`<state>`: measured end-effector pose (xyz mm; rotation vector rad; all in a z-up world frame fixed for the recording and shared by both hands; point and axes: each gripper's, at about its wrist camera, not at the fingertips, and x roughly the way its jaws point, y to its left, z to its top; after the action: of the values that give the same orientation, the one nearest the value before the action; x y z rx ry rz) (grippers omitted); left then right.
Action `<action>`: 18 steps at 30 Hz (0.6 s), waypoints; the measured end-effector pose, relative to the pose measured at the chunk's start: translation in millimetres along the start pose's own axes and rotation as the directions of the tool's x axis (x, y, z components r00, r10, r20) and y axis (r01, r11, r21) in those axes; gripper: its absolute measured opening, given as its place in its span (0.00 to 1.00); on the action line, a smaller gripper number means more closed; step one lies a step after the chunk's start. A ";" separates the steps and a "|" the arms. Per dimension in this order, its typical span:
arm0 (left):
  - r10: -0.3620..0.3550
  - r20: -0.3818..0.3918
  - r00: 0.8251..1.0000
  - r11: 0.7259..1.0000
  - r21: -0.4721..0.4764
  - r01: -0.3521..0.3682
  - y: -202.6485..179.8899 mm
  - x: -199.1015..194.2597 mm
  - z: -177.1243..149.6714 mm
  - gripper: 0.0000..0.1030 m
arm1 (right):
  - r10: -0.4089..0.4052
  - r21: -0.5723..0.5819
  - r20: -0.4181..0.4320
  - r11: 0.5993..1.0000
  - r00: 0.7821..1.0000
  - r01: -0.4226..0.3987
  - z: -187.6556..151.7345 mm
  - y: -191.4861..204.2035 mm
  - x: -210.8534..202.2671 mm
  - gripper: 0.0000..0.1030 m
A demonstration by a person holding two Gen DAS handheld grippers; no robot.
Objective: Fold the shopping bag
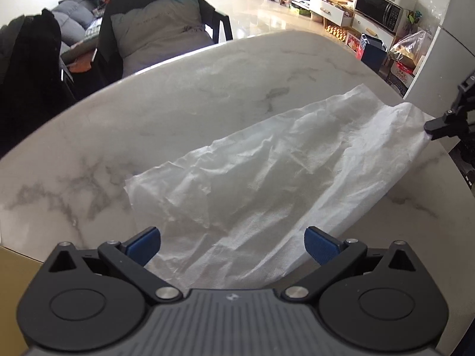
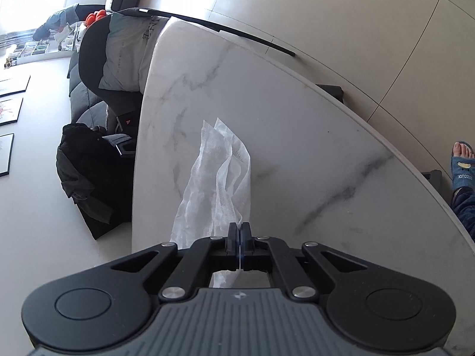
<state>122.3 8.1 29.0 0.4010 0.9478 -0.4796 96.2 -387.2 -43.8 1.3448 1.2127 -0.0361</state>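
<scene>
Left wrist: left gripper (image 1: 232,244) fingers apart | right gripper (image 2: 239,231) pinches bag (image 1: 267,184) (near edge hidden)

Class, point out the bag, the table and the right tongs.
bag (image 1: 267,172): left wrist view, crumpled middle.
table (image 1: 178,112): left wrist view, bare marble top.
right tongs (image 2: 239,231): right wrist view, tips shut on the bag's edge.

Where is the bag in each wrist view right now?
Left wrist: bag runs from bottom centre to the right edge, where the right gripper pinches its corner.
Right wrist: bag hangs centre, from the shut jaws up-frame.
Shared landmark: marble table.
</scene>
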 end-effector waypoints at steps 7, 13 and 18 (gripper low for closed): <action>-0.110 0.120 0.987 0.838 0.545 0.027 -83.0 -14.1 -14.5 0.99 | 0.007 0.050 -0.026 0.999 1.000 -0.006 0.1 3.2 -4.3 0.00; -0.105 0.053 0.993 0.803 0.594 0.053 -90.9 22.7 -9.7 1.00 | 0.038 0.099 -0.052 0.994 0.998 -0.033 -2.2 4.2 -12.3 0.00; -0.179 -0.061 0.982 0.839 0.512 0.185 -67.4 42.1 2.6 0.99 | 0.069 0.115 -0.064 0.991 0.996 -0.061 -0.5 5.4 -18.8 0.00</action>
<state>107.5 -57.8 -13.0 0.8054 0.8625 -0.9171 90.9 -396.3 -27.2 1.4940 1.2385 -0.0129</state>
